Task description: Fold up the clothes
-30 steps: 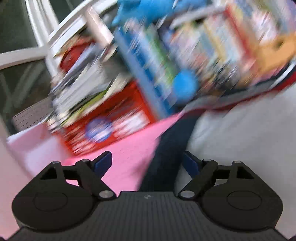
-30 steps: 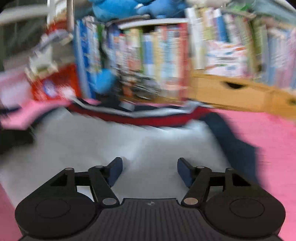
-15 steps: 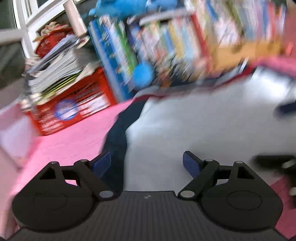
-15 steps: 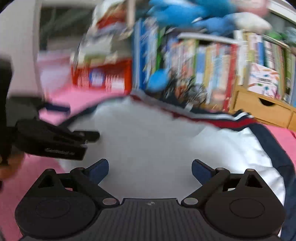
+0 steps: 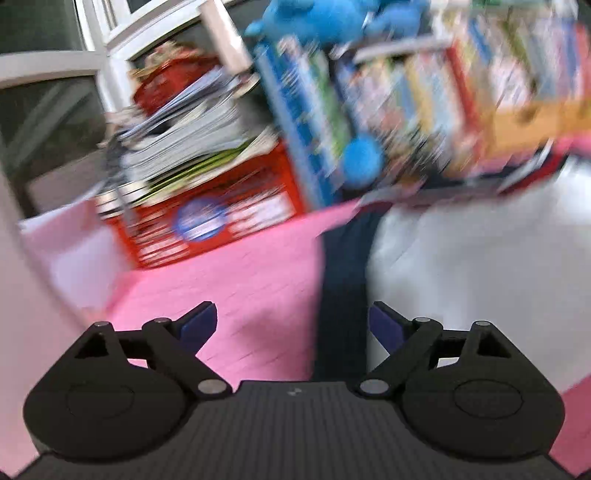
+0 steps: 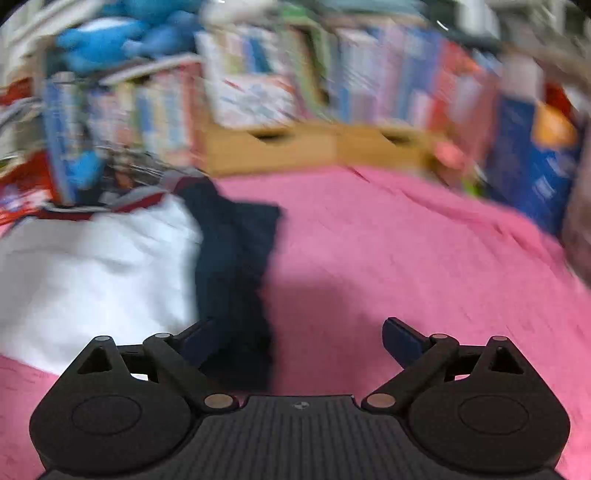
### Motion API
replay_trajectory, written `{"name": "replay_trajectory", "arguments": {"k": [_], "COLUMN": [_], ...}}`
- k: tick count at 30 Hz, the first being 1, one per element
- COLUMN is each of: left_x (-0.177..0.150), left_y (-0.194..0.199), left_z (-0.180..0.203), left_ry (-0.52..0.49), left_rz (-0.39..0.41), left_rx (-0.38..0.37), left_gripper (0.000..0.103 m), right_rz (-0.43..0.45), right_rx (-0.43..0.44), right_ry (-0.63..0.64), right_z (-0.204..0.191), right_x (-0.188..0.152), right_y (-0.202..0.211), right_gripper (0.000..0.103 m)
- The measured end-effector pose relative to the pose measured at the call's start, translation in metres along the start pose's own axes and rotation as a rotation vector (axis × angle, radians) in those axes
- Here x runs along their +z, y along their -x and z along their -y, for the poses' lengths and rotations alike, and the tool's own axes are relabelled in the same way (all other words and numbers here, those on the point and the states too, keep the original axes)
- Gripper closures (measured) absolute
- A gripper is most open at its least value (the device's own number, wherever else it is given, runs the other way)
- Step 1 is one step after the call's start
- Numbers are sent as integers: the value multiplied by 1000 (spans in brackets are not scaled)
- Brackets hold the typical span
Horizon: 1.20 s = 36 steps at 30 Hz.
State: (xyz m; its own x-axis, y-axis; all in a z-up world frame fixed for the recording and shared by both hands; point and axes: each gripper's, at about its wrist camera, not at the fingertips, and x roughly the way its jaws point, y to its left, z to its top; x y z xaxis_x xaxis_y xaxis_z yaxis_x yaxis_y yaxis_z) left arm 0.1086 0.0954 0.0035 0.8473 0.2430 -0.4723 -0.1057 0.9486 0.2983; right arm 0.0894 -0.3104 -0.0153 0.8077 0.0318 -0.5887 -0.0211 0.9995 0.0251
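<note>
A white garment with navy side panels and a red-and-white striped edge lies flat on a pink cloth. In the left wrist view its white body (image 5: 472, 266) fills the right and its navy left edge (image 5: 343, 295) runs between my fingers. My left gripper (image 5: 291, 325) is open and empty above that edge. In the right wrist view the white body (image 6: 92, 258) lies at left and the navy right panel (image 6: 236, 266) runs down the middle. My right gripper (image 6: 295, 339) is open and empty over that panel's lower end. Both views are blurred.
The pink cloth (image 6: 406, 258) stretches wide to the right of the garment. Behind it stand a shelf of books (image 6: 258, 88), wooden drawers (image 6: 314, 147) and blue plush toys (image 5: 325, 22). A red crate (image 5: 207, 221) with stacked papers stands at the far left.
Both views have swung outward: the left gripper moved back over the garment's left navy edge, the right gripper moved to its right navy panel. Both stayed open and empty.
</note>
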Motion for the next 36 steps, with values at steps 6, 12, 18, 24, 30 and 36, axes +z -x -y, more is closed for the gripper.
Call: {"name": "replay_trajectory", "arguments": {"k": [6, 12, 18, 24, 30, 36], "left_x": [37, 28, 21, 53, 42, 40], "left_y": [-44, -116, -94, -91, -146, -156], "left_z": [62, 54, 33, 34, 49, 25], "left_ry": [-19, -52, -128, -10, -87, -6], "left_rz": [12, -59, 19, 79, 19, -16], "left_rx": [-78, 35, 120, 60, 183, 157], "left_gripper": [10, 0, 3, 6, 4, 0], "right_rz": [43, -47, -36, 75, 22, -40], "right_rx": [236, 131, 218, 125, 21, 137], "right_ry": [184, 274, 155, 186, 244, -112], "right_z": [-115, -149, -60, -85, -125, -57], "right_x": [45, 70, 69, 86, 95, 90], "right_y": [-49, -136, -129, -107, -155, -190], "right_gripper": [8, 8, 42, 26, 21, 0]}}
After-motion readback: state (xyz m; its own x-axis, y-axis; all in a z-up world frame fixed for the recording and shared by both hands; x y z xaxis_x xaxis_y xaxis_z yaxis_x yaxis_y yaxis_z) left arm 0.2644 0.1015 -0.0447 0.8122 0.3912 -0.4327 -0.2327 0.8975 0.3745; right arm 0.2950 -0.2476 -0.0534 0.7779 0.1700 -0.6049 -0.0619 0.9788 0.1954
